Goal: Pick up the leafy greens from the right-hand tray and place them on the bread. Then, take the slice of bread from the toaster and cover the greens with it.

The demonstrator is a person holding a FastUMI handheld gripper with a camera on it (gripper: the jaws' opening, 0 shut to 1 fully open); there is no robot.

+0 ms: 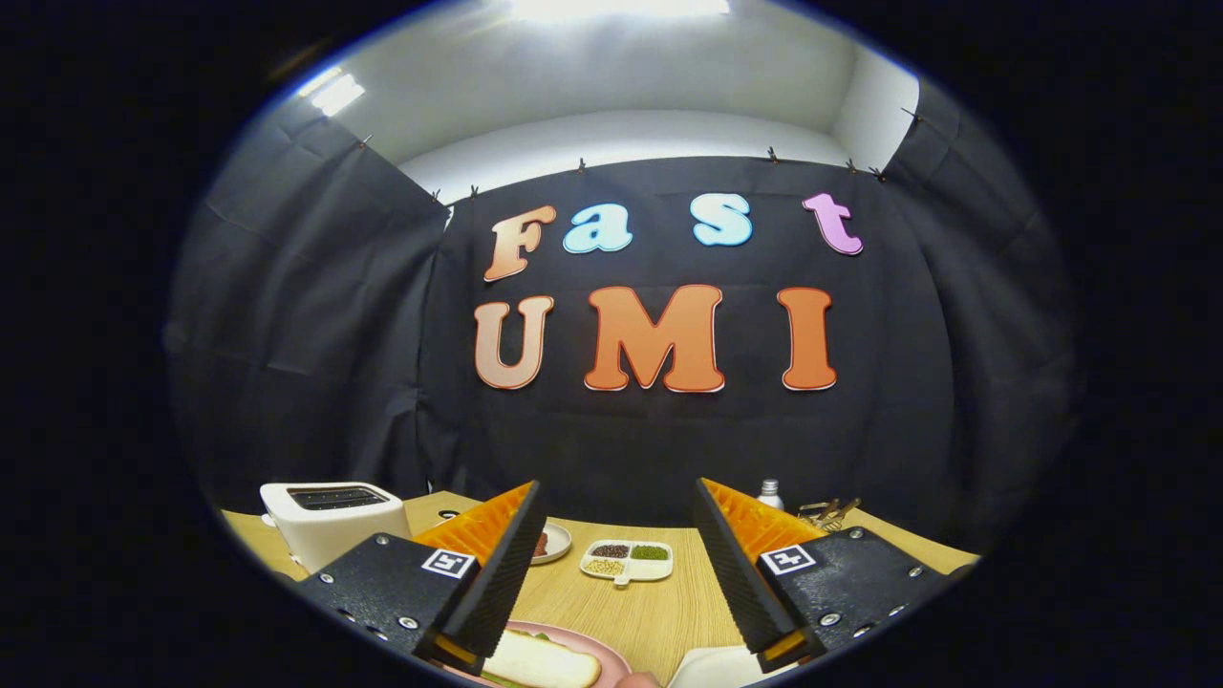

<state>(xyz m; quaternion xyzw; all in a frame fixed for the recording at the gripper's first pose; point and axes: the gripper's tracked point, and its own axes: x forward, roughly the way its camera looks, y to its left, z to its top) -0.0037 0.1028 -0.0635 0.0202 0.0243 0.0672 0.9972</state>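
Pink plate (611,654) held bread (540,664) topping greens near the counter (659,612) edge; gripper (616,564) hung wide open, empty, above.

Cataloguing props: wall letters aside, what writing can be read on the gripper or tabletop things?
No readable text.
The open gripper, nothing between its fingers, bears square markers: coded patterns, no words.
The bottle: too small to read.
The toaster: no text visible.
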